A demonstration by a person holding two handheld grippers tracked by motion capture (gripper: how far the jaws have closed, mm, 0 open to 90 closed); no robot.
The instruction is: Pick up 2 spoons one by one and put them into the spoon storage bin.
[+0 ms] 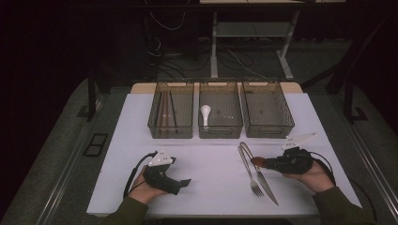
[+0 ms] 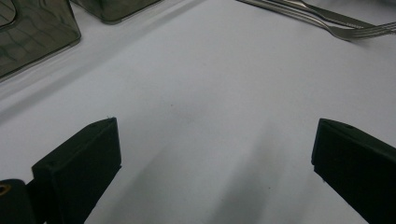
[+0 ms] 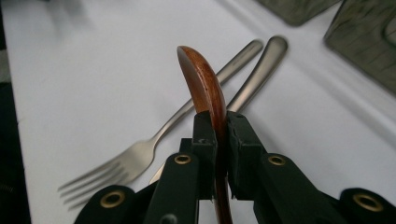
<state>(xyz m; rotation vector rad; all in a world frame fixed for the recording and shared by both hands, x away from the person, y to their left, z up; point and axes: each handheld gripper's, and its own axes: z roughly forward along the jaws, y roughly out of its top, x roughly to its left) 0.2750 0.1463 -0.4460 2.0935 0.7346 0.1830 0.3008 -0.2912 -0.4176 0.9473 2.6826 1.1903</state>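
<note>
My right gripper (image 3: 217, 123) is shut on a brown wooden spoon (image 3: 205, 84), whose rounded end sticks up past the pads. In the high view that gripper (image 1: 268, 163) sits at the right with the spoon's end (image 1: 256, 161) poking left, just over a metal knife (image 1: 263, 178). A metal fork (image 1: 249, 171) lies beside the knife; both lie under the spoon, fork (image 3: 140, 156) and knife (image 3: 261, 70) alike. My left gripper (image 1: 185, 183) rests at the front left, its jaws open over bare white table (image 2: 215, 107).
Three clear bins stand in a row at the back: the left bin (image 1: 171, 115) holds dark sticks, the middle bin (image 1: 220, 115) a white spoon (image 1: 205, 112), the right bin (image 1: 267, 112) looks empty. A white mat (image 1: 211, 154) covers the table.
</note>
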